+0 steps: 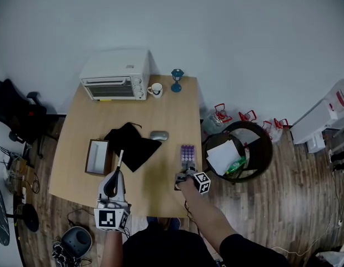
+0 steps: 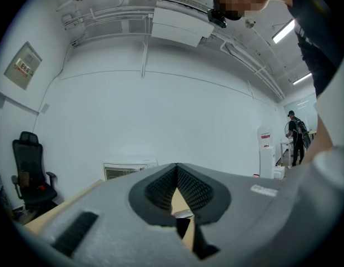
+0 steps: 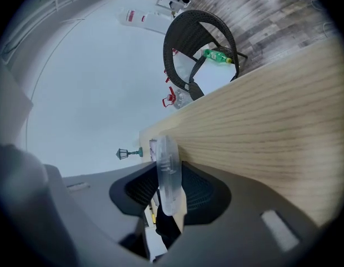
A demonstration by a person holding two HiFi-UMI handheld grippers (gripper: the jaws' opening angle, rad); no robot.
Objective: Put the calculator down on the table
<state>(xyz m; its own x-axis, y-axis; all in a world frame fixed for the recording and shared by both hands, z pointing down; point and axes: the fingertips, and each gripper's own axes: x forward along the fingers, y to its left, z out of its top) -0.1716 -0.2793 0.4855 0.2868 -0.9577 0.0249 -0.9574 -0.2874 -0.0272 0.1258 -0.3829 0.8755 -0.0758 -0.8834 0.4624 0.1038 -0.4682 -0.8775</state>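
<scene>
The calculator (image 1: 187,152), clear-cased with purple keys, lies near the right edge of the wooden table (image 1: 160,193). In the right gripper view it shows edge-on (image 3: 167,168), parallel to the tabletop, with its near end between the jaws. My right gripper (image 1: 186,169) (image 3: 167,196) is open, with thin gaps on both sides of the calculator. My left gripper (image 1: 120,159) (image 2: 176,174) hovers over the front left of the table, points level, and is shut with nothing in it.
At the back stand a white toaster oven (image 1: 116,81), a mug (image 1: 155,89) and a small teal lamp (image 1: 177,79). A black cloth (image 1: 131,143), a grey mouse (image 1: 159,135) and an open box (image 1: 98,157) sit mid-table. A wicker basket (image 1: 260,163) stands off the right edge.
</scene>
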